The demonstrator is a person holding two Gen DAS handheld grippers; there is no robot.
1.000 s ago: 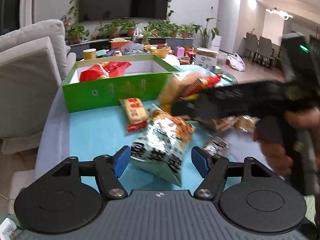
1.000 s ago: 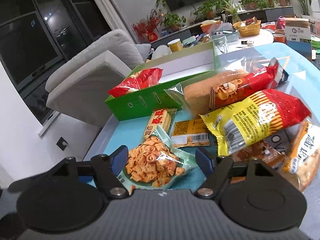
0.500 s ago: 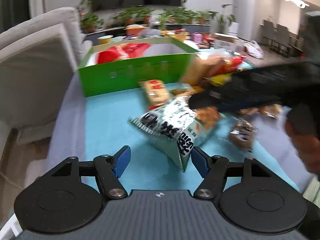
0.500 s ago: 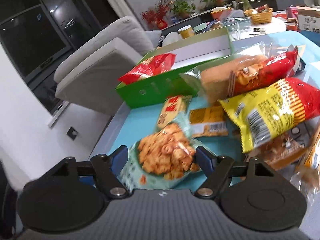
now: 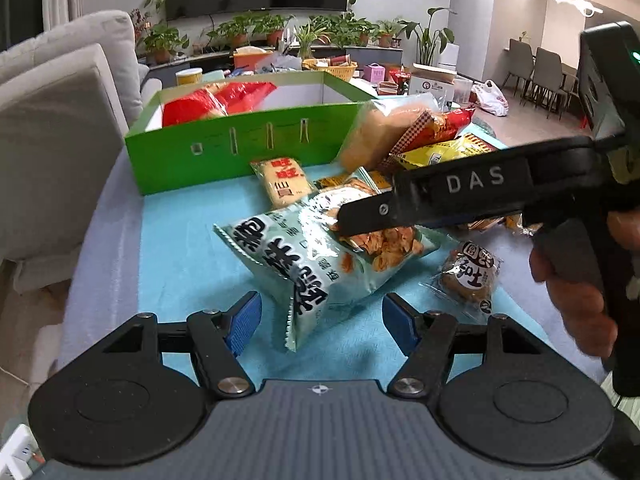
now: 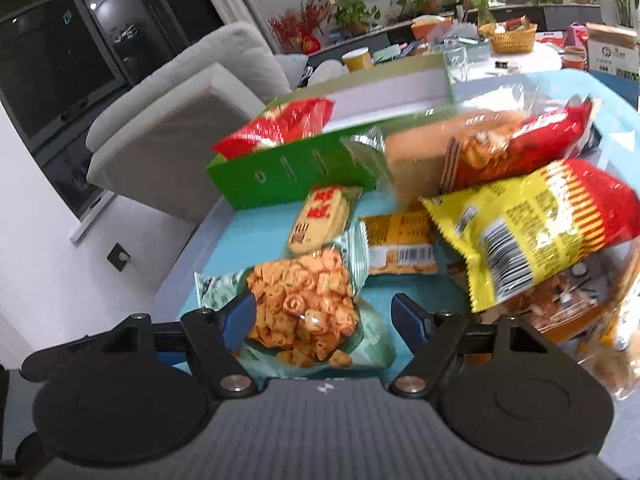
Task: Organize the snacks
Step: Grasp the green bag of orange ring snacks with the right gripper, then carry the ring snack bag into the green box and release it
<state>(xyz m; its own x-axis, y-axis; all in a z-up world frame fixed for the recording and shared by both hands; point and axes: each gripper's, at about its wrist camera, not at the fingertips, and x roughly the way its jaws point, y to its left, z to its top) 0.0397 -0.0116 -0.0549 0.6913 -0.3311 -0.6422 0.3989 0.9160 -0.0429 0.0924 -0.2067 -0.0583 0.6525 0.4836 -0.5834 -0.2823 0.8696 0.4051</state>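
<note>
A pale green bag of orange crackers [image 5: 320, 256] lies tilted on the blue table, its lower corner between my left gripper's [image 5: 322, 322] open blue pads. My right gripper [image 6: 324, 322] is open with the same bag [image 6: 304, 312] between its fingers; its black body [image 5: 460, 196] reaches over the bag from the right in the left wrist view. A green box [image 5: 244, 148] at the back holds red snack bags [image 5: 216, 102]. A small yellow cracker pack [image 5: 286, 182] lies in front of the box.
A pile of snacks sits at right: a yellow-and-red bag [image 6: 536, 228], a red-and-tan bag [image 6: 480, 152], an orange pack [image 6: 400, 244], a round brown pastry pack [image 5: 474, 276]. A grey sofa [image 5: 48, 152] stands left of the table. A cluttered counter is behind.
The right gripper has moved in over the green cracker bag, which has tipped and shifted between both grippers' fingers. The left gripper has edged closer to it.
</note>
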